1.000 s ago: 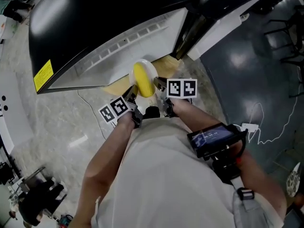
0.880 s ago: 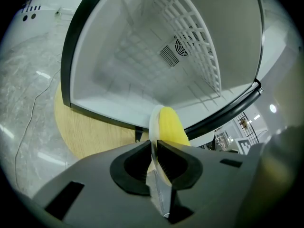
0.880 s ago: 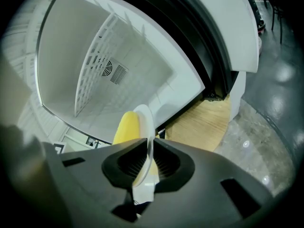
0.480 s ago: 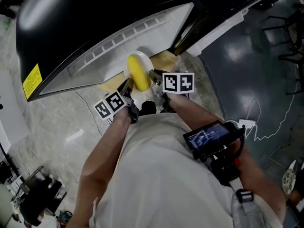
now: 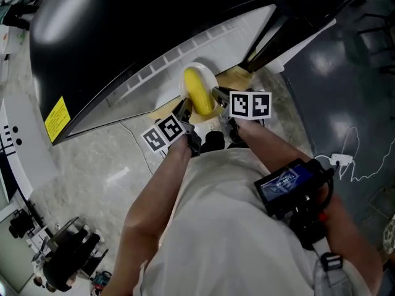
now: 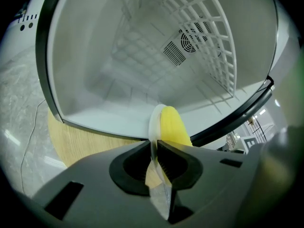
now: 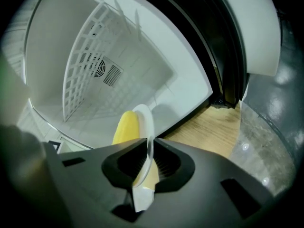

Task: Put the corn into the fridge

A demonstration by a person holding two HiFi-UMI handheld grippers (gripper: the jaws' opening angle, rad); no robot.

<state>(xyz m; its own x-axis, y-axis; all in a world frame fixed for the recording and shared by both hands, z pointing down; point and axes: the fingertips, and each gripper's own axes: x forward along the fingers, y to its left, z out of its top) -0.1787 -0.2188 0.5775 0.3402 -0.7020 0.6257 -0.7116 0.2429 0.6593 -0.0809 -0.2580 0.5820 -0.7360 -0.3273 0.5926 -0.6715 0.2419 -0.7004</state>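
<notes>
One corn point(image 5: 199, 91) lies on one white plate point(image 5: 196, 67) before the open fridge point(image 5: 123, 36); the left gripper point(image 6: 156, 148) and right gripper point(image 7: 149, 151) each clamp its rim. Underfoot, pale marbled floor point(image 5: 92, 159) left, dark floor point(image 5: 345, 91) right.

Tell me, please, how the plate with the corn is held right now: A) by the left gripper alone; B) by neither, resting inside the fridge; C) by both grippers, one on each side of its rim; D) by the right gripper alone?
C: the left gripper and the right gripper each have their jaws closed on the rim of the plate that carries the corn.
</notes>
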